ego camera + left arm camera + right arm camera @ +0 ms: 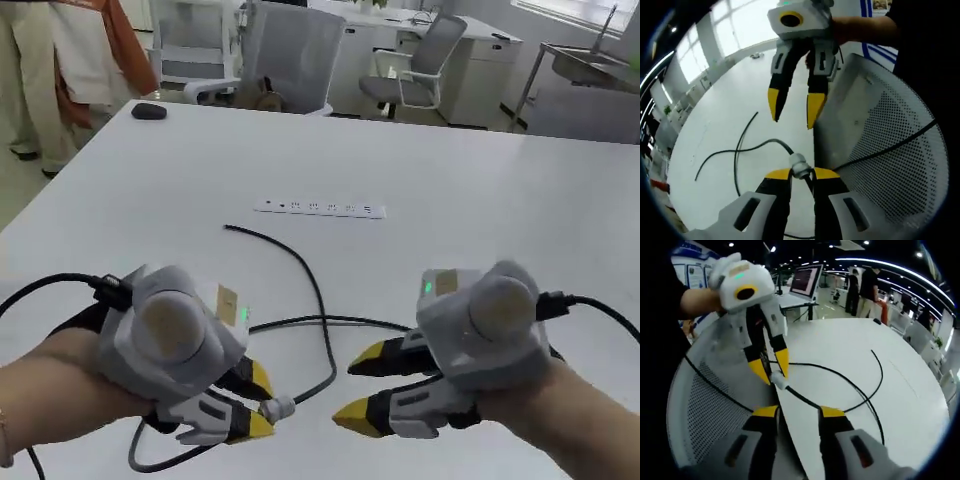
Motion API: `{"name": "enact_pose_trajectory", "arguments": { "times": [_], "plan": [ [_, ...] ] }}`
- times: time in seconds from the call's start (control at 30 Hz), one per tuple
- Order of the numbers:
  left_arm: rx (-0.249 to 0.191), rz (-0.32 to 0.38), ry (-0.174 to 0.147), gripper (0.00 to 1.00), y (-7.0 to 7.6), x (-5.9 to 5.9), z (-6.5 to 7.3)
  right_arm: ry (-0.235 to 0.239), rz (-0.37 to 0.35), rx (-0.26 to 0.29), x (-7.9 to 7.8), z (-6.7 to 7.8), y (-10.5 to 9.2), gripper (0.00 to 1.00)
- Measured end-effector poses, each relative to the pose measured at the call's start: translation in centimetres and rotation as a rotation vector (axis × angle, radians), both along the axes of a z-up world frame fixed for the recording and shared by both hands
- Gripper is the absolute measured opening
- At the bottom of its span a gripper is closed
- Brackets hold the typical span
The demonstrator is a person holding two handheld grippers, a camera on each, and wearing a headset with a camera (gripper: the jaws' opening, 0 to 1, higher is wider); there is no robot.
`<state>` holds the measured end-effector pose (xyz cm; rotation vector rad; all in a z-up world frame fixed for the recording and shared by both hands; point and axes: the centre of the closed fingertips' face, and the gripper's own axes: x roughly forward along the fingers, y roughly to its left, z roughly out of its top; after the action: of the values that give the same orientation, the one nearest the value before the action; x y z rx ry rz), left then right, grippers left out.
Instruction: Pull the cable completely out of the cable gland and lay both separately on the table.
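Wide white surface [470,190] in an office room, two hand-held yellow-tipped tongs low over its near edge.
Left tongs [264,403] are clamped on the small white plastic cable gland [280,408]. Right tongs [357,388] hang just beside them, jaws parted and holding nothing, tips pointed toward the gland. A thin black cable [318,300] runs out of the gland and lies in loose loops across the surface toward a white power strip [320,208].
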<state>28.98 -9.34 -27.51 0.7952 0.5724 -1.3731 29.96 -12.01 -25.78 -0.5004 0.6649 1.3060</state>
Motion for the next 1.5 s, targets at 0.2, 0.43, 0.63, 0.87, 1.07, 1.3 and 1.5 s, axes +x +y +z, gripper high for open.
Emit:
{"name": "enact_pose_trajectory", "arguments": {
  "times": [0.2, 0.43, 0.63, 0.87, 1.07, 1.3, 1.5],
  "plan": [
    [0.059, -0.091, -0.074, 0.17, 0.1, -0.1, -0.1, 0.038, 0.245, -0.098, -1.0, -2.0, 2.2, 0.31],
    [0.091, -0.129, -0.099, 0.17, 0.5, 0.0, -0.6, 0.119, 0.331, -0.083, -1.1, -3.0, 3.8, 0.27],
    [0.080, -0.142, -0.086, 0.17, 0.4, -0.3, -0.9, 0.164, 0.380, -0.071, -1.5, -3.3, 4.1, 0.15],
    [0.071, -0.134, -0.068, 0.17, 0.3, -0.1, -1.1, 0.165, 0.373, -0.057, -1.4, -3.4, 4.0, 0.15],
    [0.061, -0.136, -0.045, 0.17, -0.1, -0.1, -1.2, 0.141, 0.389, -0.065, -1.8, -3.5, 3.9, 0.12],
    [-0.046, -0.021, 0.092, 0.17, -0.2, 0.1, -1.1, 0.041, 0.373, -0.081, -1.7, -3.4, 3.8, 0.11],
    [-0.106, 0.057, 0.181, 0.16, 0.1, 0.3, -1.0, -0.085, 0.366, -0.120, -1.2, -3.5, 4.1, 0.11]
  ]
}}
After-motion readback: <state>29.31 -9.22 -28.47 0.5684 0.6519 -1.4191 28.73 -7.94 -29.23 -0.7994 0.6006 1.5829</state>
